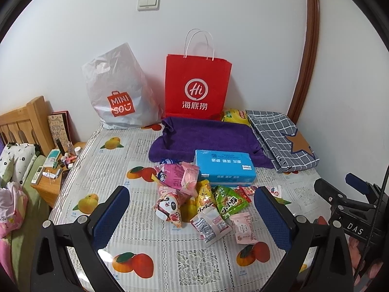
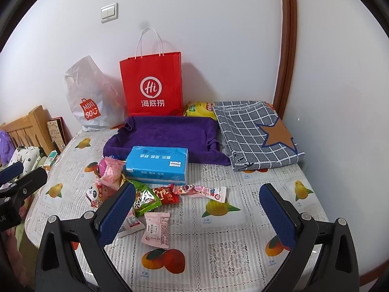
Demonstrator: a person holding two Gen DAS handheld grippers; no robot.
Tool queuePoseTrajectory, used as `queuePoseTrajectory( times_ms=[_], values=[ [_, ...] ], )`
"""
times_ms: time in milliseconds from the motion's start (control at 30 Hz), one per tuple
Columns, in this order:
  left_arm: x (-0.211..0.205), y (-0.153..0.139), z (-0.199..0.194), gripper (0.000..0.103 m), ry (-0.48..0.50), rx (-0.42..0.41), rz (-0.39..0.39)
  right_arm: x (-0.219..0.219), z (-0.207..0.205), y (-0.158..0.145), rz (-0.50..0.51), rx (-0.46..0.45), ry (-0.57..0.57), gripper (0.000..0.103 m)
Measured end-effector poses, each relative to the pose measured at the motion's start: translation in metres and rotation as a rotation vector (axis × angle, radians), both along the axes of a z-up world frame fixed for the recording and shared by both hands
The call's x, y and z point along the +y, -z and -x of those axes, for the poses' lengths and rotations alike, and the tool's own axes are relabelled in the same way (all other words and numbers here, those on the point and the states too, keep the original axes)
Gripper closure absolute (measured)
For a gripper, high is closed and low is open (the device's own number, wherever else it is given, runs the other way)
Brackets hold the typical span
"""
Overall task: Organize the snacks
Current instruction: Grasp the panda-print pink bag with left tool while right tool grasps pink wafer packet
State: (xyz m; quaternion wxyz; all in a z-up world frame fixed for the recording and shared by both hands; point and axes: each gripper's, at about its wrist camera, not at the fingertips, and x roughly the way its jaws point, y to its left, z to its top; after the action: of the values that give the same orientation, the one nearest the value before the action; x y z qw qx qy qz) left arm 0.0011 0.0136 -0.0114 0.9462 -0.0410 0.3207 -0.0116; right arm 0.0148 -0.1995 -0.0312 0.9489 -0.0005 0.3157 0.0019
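Note:
A pile of small snack packets [image 1: 194, 199] lies in the middle of the fruit-print table [image 1: 199, 262]; it also shows in the right wrist view [image 2: 145, 199]. It holds a panda packet [image 1: 167, 206], a green packet [image 1: 228, 200] and pink packets [image 1: 243, 227]. A red paper bag [image 1: 198, 85] stands at the back wall, also in the right wrist view [image 2: 153, 82]. My left gripper [image 1: 192, 219] is open and empty, just above the pile. My right gripper [image 2: 197, 211] is open and empty, to the right of the pile.
A blue tissue pack [image 1: 225, 168] lies behind the snacks on a purple towel [image 1: 204, 138]. A white Miniso bag [image 1: 119, 92], a yellow packet [image 1: 234, 115] and a folded checked cloth [image 1: 282, 138] are at the back. A nightstand [image 1: 56, 168] and bed are left.

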Motion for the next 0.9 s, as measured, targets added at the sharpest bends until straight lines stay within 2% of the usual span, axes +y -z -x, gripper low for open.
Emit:
queuePoseTrajectory(
  times_ms=[200,367,500,600,767,900],
  values=[
    [0.011,0.018,-0.017,0.0,-0.014,0.038,0.012,0.0,-0.017,0.018,-0.005,0.028,0.033,0.001],
    [0.018,0.041,-0.035,0.0,-0.026,0.094,0.013,-0.004,-0.037,0.039,0.008,0.067,0.001,0.001],
    [0.025,0.056,-0.049,0.0,-0.03,0.131,0.017,-0.009,-0.049,0.06,-0.034,0.096,-0.013,0.001],
    [0.033,0.066,-0.057,0.0,-0.047,0.156,0.012,-0.005,-0.057,0.076,-0.026,0.127,-0.024,0.001],
    [0.047,0.078,-0.066,0.0,-0.071,0.181,0.013,0.01,-0.067,0.099,-0.05,0.19,-0.07,0.004],
    [0.057,0.089,-0.071,0.003,-0.086,0.205,0.007,0.027,-0.072,0.119,-0.066,0.239,-0.129,0.013]
  ],
)
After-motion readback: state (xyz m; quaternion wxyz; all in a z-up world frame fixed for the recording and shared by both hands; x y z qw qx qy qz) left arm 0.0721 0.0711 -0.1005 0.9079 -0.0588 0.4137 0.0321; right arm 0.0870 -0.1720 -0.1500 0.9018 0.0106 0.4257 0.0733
